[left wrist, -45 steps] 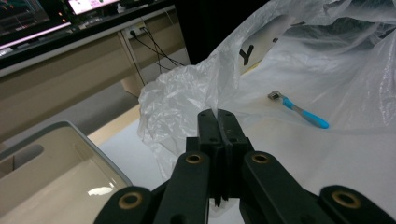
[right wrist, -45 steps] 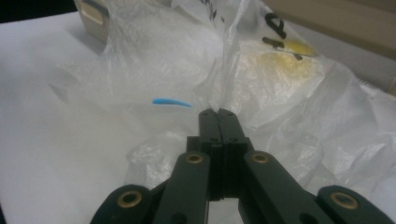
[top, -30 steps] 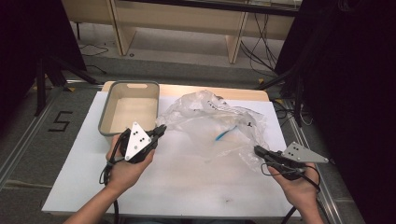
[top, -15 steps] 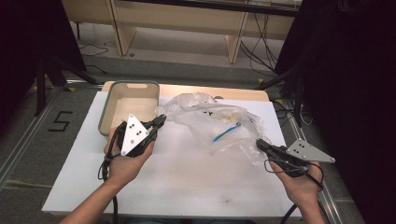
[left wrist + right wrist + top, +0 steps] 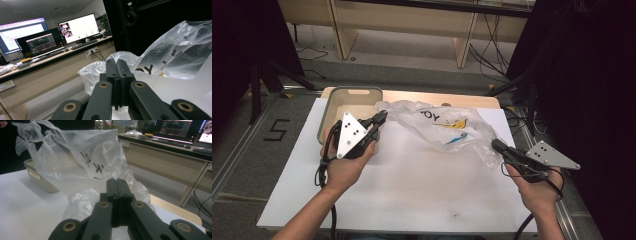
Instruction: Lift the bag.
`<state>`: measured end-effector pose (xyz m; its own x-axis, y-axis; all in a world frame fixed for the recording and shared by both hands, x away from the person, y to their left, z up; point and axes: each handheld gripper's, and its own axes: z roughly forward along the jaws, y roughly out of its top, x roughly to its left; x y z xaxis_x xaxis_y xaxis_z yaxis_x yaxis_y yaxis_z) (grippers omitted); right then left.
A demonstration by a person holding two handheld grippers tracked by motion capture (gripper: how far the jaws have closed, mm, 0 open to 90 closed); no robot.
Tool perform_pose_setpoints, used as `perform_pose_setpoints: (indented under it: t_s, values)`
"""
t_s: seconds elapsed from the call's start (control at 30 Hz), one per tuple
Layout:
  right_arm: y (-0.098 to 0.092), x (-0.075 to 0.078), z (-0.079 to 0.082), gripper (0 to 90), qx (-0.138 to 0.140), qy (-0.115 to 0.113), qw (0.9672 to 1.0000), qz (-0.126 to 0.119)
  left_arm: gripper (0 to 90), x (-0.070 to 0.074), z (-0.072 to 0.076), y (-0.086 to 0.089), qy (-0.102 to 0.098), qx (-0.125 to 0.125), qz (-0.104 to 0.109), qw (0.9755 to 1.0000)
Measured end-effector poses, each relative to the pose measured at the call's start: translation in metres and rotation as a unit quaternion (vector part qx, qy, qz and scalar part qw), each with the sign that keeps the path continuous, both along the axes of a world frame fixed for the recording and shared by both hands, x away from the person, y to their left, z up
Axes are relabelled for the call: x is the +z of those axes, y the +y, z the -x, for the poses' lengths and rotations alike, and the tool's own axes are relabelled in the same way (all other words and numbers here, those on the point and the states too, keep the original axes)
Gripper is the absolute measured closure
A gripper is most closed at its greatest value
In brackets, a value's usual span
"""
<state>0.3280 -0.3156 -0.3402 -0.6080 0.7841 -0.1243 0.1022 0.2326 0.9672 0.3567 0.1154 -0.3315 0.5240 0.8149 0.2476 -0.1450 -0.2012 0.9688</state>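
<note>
Clear plastic bag (image 5: 447,131), printed lettering, small items inside: stretched between left gripper (image 5: 381,118) at 9 o'clock and right gripper (image 5: 497,146) at 4 o'clock. Both jaw pairs pinched tight on film edges, apparently to lift it. Beige bin (image 5: 328,111) stands just behind the left gripper.

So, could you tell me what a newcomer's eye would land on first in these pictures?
Most likely the crinkled clear plastic bag with black lettering, stretched above the white table between the two tongs. The left tongs pinch one end near the beige tub at the table's far left; the right tongs pinch the other end by the right edge. Something blue and yellow shows through the plastic.
</note>
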Motion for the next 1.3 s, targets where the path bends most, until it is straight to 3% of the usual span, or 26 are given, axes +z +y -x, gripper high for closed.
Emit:
perform_pose_setpoints:
  t_s: [0.5, 0.73, 1.3]
  values:
    - [-0.010, 0.008, -0.006, 90.0, -0.023, -0.017, 0.9993, -0.024, 89.5, 0.007, -0.006, 0.003, -0.010, 0.012, 0.026, 0.9995]
    - [-0.011, 0.006, -0.008, 90.0, -0.027, -0.013, 0.9992, -0.026, 89.5, 0.006, -0.007, 0.002, -0.009, 0.012, 0.021, 0.9997]
    - [-0.014, 0.009, -0.013, 90.0, -0.036, -0.019, 0.9984, -0.039, 89.5, 0.011, -0.007, 0.004, -0.020, 0.017, 0.033, 0.9991]
